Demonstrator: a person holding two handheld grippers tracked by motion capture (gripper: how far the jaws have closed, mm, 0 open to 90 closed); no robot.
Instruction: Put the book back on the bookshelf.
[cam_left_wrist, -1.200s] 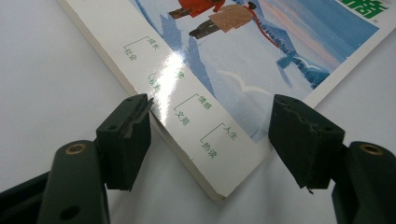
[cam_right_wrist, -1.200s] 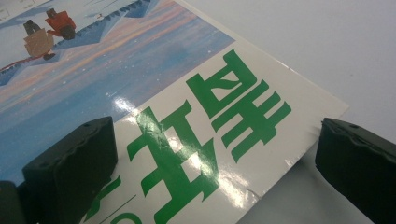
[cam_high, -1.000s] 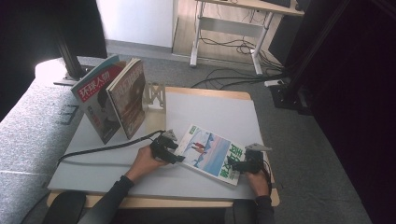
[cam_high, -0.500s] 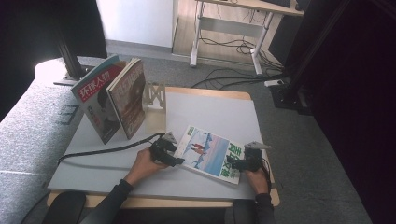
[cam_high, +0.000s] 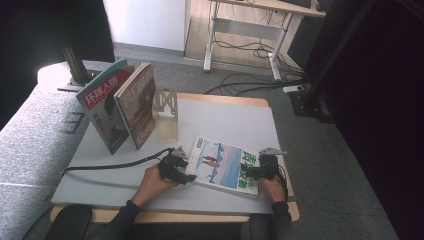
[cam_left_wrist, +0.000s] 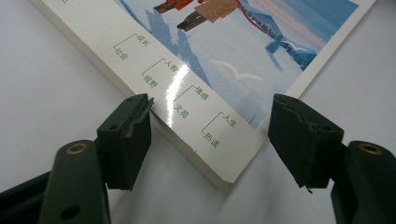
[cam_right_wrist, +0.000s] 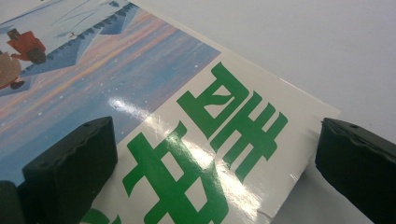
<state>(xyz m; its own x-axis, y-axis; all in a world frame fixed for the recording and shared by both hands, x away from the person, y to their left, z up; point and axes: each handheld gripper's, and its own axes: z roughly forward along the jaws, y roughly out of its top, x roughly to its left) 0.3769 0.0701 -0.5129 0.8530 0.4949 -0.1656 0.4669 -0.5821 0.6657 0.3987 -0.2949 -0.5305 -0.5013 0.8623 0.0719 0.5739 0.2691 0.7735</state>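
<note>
While the magazine (cam_high: 225, 165) lies flat near the table's (cam_high: 225, 117) front edge, the left gripper (cam_left_wrist: 212, 135) straddles its corner with jaws apart; closing there could skid it. The right gripper (cam_right_wrist: 215, 161), jaws also apart, may merely crease the cover.

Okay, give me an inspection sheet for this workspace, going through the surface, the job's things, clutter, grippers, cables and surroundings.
Surface: grey mat on a wooden table, flat.
Job's things: magazine lying flat, cover up, near the front edge; two magazines standing tilted against a metal bookend at the back left.
Clutter: nothing seen.
Grippers: left gripper open, jaws on either side of the flat magazine's corner; right gripper open, jaws spread over its green-lettered end.
Cables: black cable trailing left from the left gripper; loose cables on the floor beyond the table.
Surroundings: grey carpet, a white-legged desk behind, a grey padded surface at left.
</note>
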